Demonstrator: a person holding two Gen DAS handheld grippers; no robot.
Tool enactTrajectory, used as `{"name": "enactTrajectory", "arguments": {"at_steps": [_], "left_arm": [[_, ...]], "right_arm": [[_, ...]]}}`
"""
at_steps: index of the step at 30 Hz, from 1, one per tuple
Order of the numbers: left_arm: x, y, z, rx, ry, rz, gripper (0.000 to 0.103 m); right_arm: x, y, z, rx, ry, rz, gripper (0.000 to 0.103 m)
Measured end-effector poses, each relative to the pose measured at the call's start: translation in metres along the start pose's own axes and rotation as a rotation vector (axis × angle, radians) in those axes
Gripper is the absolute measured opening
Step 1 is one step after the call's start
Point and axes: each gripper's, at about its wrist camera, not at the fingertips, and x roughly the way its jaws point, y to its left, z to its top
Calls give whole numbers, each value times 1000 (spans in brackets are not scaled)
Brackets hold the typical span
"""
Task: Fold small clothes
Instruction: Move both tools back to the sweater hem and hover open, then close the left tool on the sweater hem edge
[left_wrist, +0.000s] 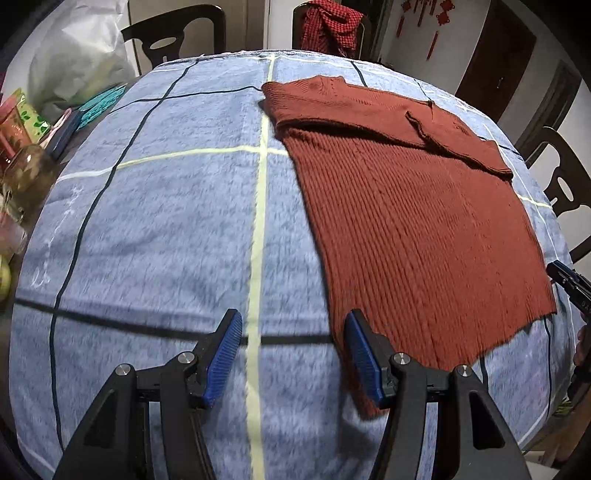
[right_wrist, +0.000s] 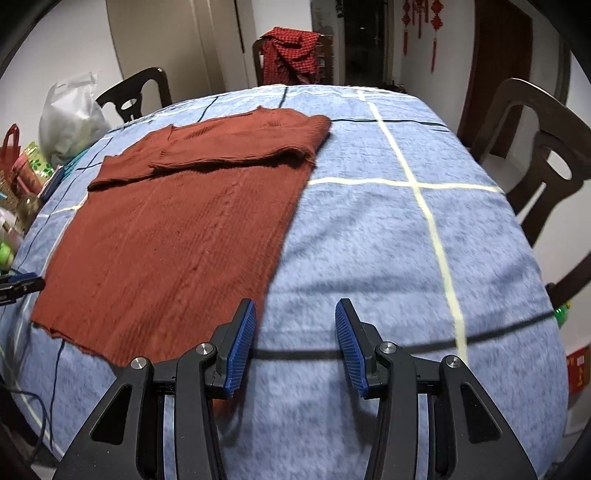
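A rust-brown ribbed knit sweater (left_wrist: 413, 221) lies flat on the blue checked cloth (left_wrist: 166, 221), its sleeves folded across the chest near the far end. My left gripper (left_wrist: 293, 317) hovers open over the sweater's near left corner, nothing between its blue pads. In the right wrist view the same sweater (right_wrist: 173, 236) spreads to the left, and my right gripper (right_wrist: 295, 308) is open above its near right corner, also holding nothing. The right gripper's tip (left_wrist: 569, 282) shows at the right edge of the left wrist view, and the left gripper's tip (right_wrist: 22, 282) at the left edge of the right wrist view.
Dark wooden chairs (right_wrist: 535, 158) ring the table; one at the far side carries a red checked garment (right_wrist: 291, 55). A white plastic bag (left_wrist: 77, 55), a glass jar (left_wrist: 26, 173) and small packages crowd the table's left side. The blue cloth (right_wrist: 388, 240) is bare right of the sweater.
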Motion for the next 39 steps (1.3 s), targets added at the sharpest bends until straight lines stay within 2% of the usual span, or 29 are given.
{"name": "enactTrajectory", "arguments": {"at_steps": [4,8,11,14,17,25,27,30,39], "left_arm": [[-7,5,-8,-45,1,3,61],[-18,3,-12,-109,-29,-153,61],[-18,-5,-13,-108,-16,-207,61],[-12,-14,-14,-88,1,-215,61],[-6,-17,-16,-95,18,-223,60],[-8,-13,-17,-116,8,-238,59],[-8,-14,-18,-112,4,-226,54],[-9,-13,-19,-112,2,-237,38],[-5,-25,-17,-83,12,-250,38]], "right_arm": [[-18,-10,-6,74,-43,33,46],[-31,-12,-10,111,-73,85,46],[-33,-6,-14,108,-72,142,46],[-23,0,-19,112,-33,194,46],[-14,5,-23,116,-1,200,46],[-8,18,-23,99,6,225,46],[-6,19,-25,102,11,232,41],[-4,20,-26,102,16,232,34],[-1,10,-26,150,36,283,31]]}}
